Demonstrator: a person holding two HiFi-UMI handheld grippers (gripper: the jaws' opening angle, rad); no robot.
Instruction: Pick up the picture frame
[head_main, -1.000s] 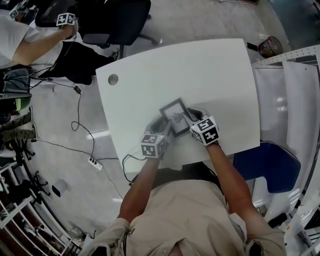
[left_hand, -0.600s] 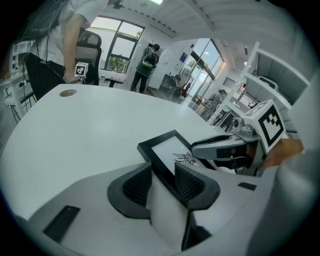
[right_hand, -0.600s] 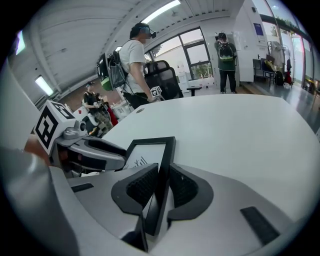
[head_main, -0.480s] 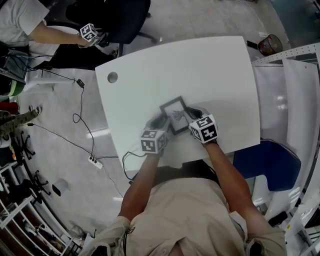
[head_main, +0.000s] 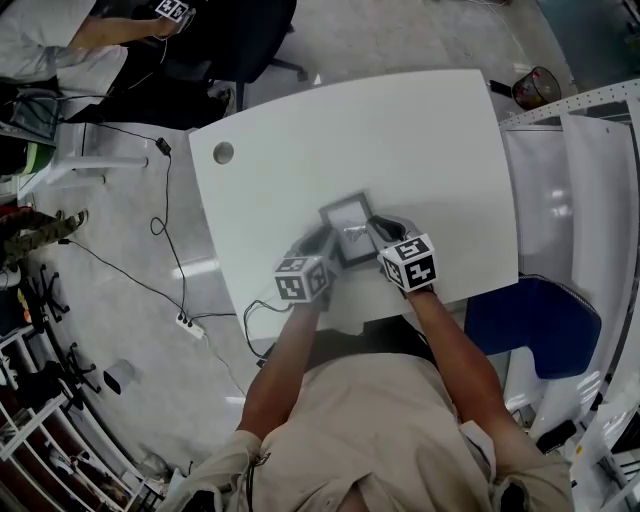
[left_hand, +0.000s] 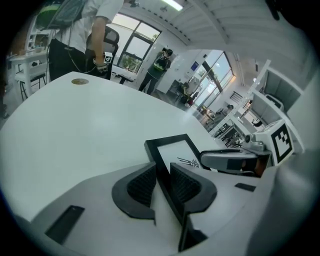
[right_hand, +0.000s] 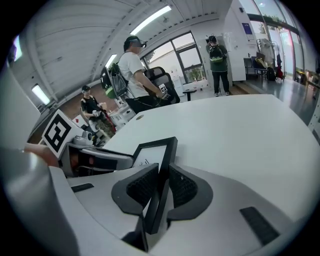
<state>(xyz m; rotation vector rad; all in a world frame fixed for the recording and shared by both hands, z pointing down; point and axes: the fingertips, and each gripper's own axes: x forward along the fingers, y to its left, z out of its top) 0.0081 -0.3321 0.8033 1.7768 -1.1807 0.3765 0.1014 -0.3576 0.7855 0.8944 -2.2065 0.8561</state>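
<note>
The picture frame (head_main: 350, 222), black-edged around a white print with a small drawing, sits near the front of the white table (head_main: 400, 140) and looks tilted. My left gripper (head_main: 325, 243) is at its left side and my right gripper (head_main: 378, 235) at its right. In the left gripper view the left rail of the picture frame (left_hand: 175, 150) runs between the pads of the left gripper (left_hand: 162, 175); these jaws have just been closing and now press on it. In the right gripper view the right gripper (right_hand: 162, 180) is shut on the right rail of the picture frame (right_hand: 152, 152).
A round cable hole (head_main: 223, 153) is at the table's far left corner. A dark office chair (head_main: 240, 40) and a seated person (head_main: 60, 50) are beyond it. Cables and a power strip (head_main: 185, 322) lie on the floor at left. A blue chair (head_main: 530, 330) and white shelving (head_main: 590, 200) stand at right.
The left gripper's jaws have closed in on the frame's left side. The frame now looks shorter and more tilted. The person at the back has moved an arm up and left.
</note>
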